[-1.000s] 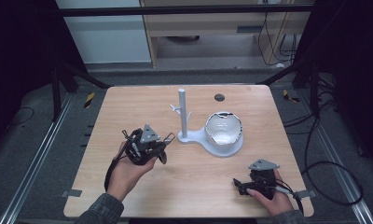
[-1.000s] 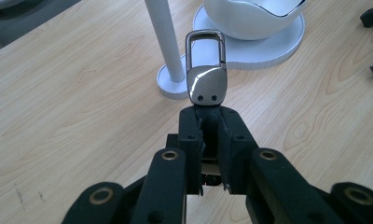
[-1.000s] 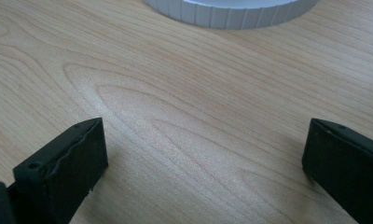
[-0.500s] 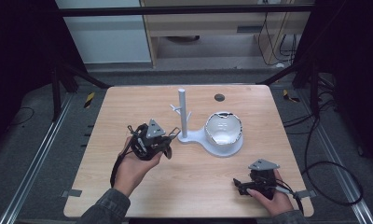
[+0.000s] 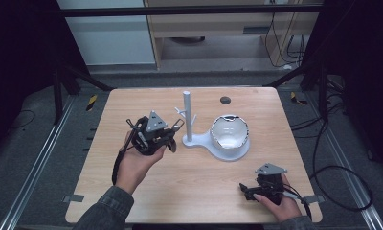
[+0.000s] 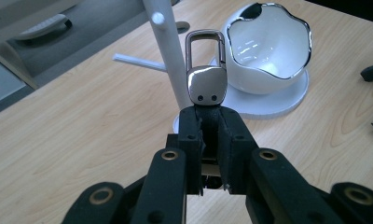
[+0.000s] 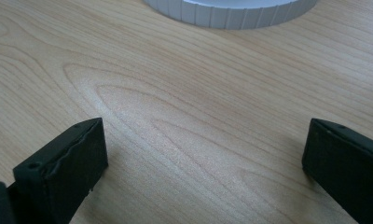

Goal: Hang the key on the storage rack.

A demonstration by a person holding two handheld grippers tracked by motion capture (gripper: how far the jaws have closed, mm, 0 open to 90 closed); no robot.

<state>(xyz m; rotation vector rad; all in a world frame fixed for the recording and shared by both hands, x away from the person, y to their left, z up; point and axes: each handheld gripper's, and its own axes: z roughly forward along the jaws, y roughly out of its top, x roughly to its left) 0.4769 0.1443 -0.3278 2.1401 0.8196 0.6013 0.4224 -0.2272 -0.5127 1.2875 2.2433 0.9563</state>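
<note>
My left gripper (image 5: 172, 134) (image 6: 209, 119) is shut on a silver metal key clip (image 5: 178, 125) (image 6: 205, 84), whose loop points toward the white peg stand (image 5: 187, 116) (image 6: 168, 60). The clip hangs in the air just left of the stand's post, close to a short side peg (image 6: 134, 61), not touching it. A white bowl with a wavy chrome rim (image 5: 230, 132) (image 6: 268, 44) sits on the stand's round base (image 7: 231, 11). At the table's front right my right gripper (image 5: 246, 189) (image 7: 203, 144) rests low over the wood, open, with nothing between its jaws.
The wooden table (image 5: 132, 103) has a small dark round mark (image 5: 225, 100) near its far edge. Black frame legs and cables lie on the floor around it. Tape tabs (image 5: 73, 198) stick to the front corners.
The left hand has risen and moved right toward the peg stand, still holding the clip. The right hand has stayed where it was.
</note>
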